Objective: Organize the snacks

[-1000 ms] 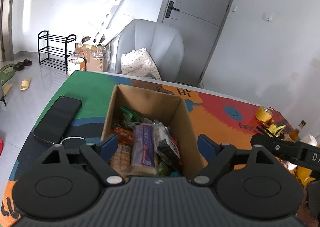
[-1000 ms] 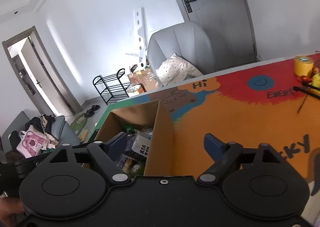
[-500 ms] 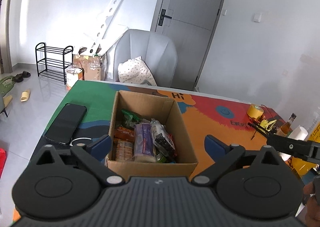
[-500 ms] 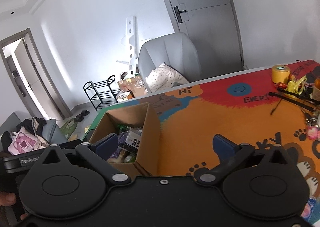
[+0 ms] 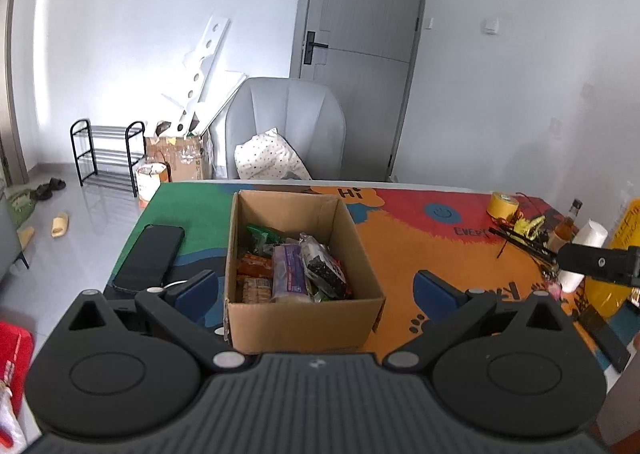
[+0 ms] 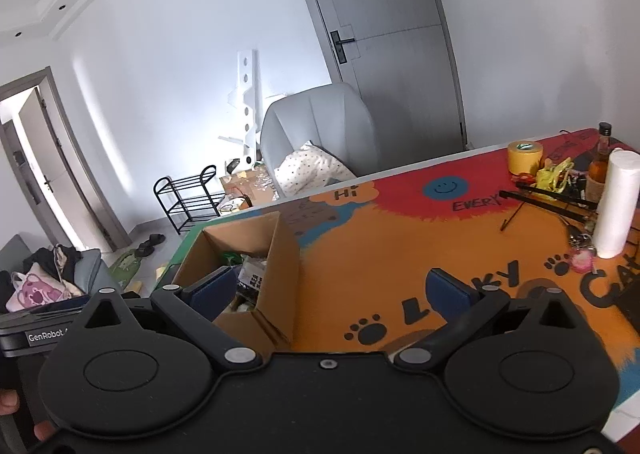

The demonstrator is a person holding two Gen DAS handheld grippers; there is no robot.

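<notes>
An open cardboard box (image 5: 300,318) stands on the colourful table mat (image 5: 424,250). It holds several snack packs, among them a purple pack (image 5: 290,274) and a dark speckled pack (image 5: 324,270). My left gripper (image 5: 316,290) is open and empty, held back from the box on its near side. The box also shows in the right wrist view (image 6: 276,278), left of centre. My right gripper (image 6: 332,292) is open and empty, above the orange mat to the right of the box.
A black phone (image 5: 150,258) lies left of the box. At the table's right end are a yellow tape roll (image 6: 524,155), a brown bottle (image 6: 598,167), a white paper roll (image 6: 616,205) and black sticks (image 6: 548,197). A grey chair (image 5: 288,125) stands behind the table.
Both grippers have pulled back and away from the box, so more of the table shows. Both stay open and empty.
</notes>
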